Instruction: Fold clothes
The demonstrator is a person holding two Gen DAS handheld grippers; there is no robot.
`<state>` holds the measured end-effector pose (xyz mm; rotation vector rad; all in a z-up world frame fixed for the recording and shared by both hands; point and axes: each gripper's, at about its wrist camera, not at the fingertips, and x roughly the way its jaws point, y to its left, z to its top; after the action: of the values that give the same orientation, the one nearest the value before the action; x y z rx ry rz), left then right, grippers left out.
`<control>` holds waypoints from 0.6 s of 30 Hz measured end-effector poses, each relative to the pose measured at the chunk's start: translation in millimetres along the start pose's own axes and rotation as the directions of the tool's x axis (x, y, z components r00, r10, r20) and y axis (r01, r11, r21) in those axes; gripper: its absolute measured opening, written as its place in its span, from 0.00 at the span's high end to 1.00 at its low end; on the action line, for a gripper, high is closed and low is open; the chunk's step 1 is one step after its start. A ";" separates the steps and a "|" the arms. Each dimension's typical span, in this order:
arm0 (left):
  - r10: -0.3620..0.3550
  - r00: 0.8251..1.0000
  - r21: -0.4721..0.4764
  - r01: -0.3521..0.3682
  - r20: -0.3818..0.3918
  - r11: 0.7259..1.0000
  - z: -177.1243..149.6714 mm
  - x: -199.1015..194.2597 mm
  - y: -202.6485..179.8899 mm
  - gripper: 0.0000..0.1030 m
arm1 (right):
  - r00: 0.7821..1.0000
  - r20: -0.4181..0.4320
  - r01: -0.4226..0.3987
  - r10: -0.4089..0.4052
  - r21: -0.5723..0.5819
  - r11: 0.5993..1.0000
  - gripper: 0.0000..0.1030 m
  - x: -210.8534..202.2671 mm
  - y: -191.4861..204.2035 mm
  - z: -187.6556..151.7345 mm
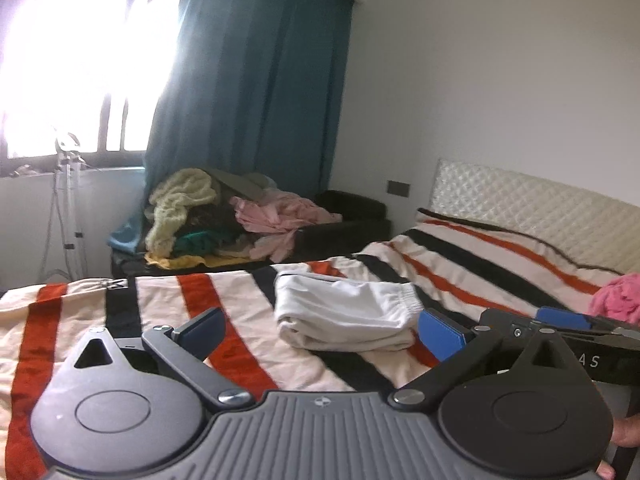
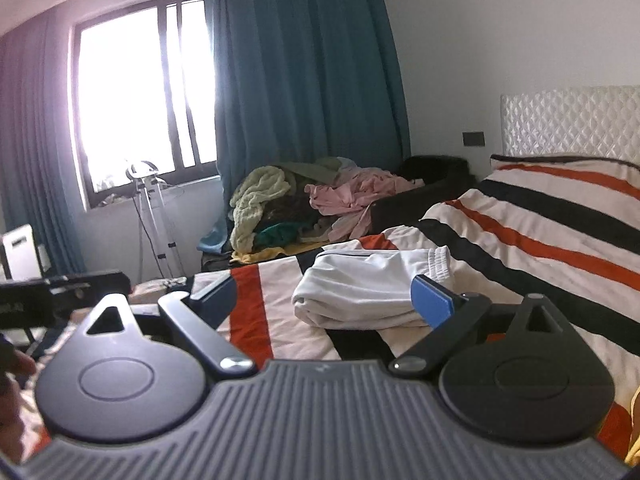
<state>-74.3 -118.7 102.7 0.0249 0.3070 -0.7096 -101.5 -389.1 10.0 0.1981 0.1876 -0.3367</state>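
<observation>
While both views share folded white shorts point(image 1: 344, 312) — pink garment point(image 1: 618, 298) left-view only, left gripper point(image 1: 320, 330) and right gripper point(image 2: 324, 300) wide, empty.

Folded white shorts point(image 1: 346, 316) on striped bed point(image 1: 120, 320); left hand-held gripper point(image 1: 320, 330) spread wide, clear of cloth.

Left gripper point(image 1: 320, 332) jaws spread wide, nothing between the pads, pointing slightly downward. Right gripper point(image 2: 324, 300) likewise wide apart and empty, just beside the left. Fingertips of a hand point(image 1: 624, 436) show at the left gripper's body.
</observation>
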 end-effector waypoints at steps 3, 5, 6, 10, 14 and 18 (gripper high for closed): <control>0.015 1.000 -0.005 -0.015 -0.013 1.000 -13.4 10.4 4.4 0.00 | 1.000 0.005 0.006 -0.006 -0.018 1.000 0.08 9.0 5.6 -17.6; 0.020 1.000 -0.012 -0.020 -0.017 1.000 -19.8 16.8 7.6 0.00 | 1.000 0.011 0.010 -0.010 -0.027 1.000 0.08 13.9 7.8 -27.6; 0.020 1.000 -0.012 -0.020 -0.018 1.000 -22.7 20.1 8.8 0.00 | 1.000 0.014 0.013 -0.012 -0.031 0.999 0.08 16.5 8.7 -32.4; 0.016 1.000 0.018 -0.016 -0.024 1.000 -37.5 31.7 8.8 0.00 | 0.999 0.025 0.029 -0.028 -0.039 0.999 0.08 25.7 8.4 -50.7; 0.034 0.999 0.001 -0.034 -0.027 0.999 -52.2 40.3 13.4 0.00 | 0.999 0.022 0.039 -0.038 -0.029 0.999 0.08 31.0 3.6 -66.7; 0.062 0.997 -0.011 -0.063 -0.044 0.998 -63.2 46.9 18.3 0.00 | 0.999 0.017 0.049 -0.048 -0.037 0.998 0.08 37.1 3.1 -74.6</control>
<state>-45.9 -126.7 27.4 0.0377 0.3511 -0.6457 -77.2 -381.0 -69.3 0.1544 0.1829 -0.3827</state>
